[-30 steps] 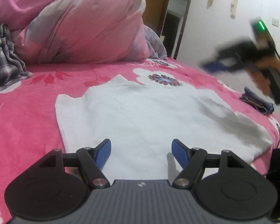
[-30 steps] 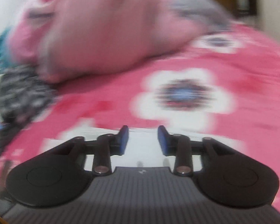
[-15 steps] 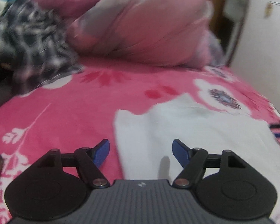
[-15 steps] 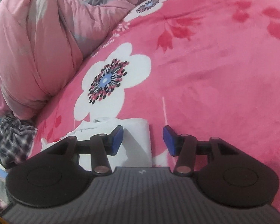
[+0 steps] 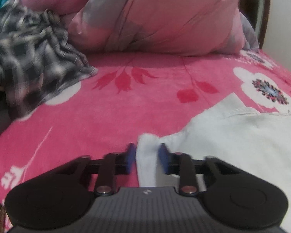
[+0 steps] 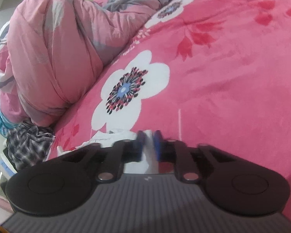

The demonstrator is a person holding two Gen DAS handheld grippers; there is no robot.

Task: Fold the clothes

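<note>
White garment [image 5: 242, 136] lies flat, corners nipped between nearly closed left gripper [image 5: 146, 158] and right gripper [image 6: 148, 145].

- The left wrist view sits low over the bed [image 5: 126, 112], looking along the left gripper [image 5: 146, 158] toward the pink duvet [image 5: 155, 19] at the far end.
- The right wrist view, rolled sideways, looks close along the right gripper [image 6: 147, 145] across the same bed.
- Both views share the duvet, the checked cloth [image 5: 29, 58] and the white garment [image 5: 242, 136].
</note>
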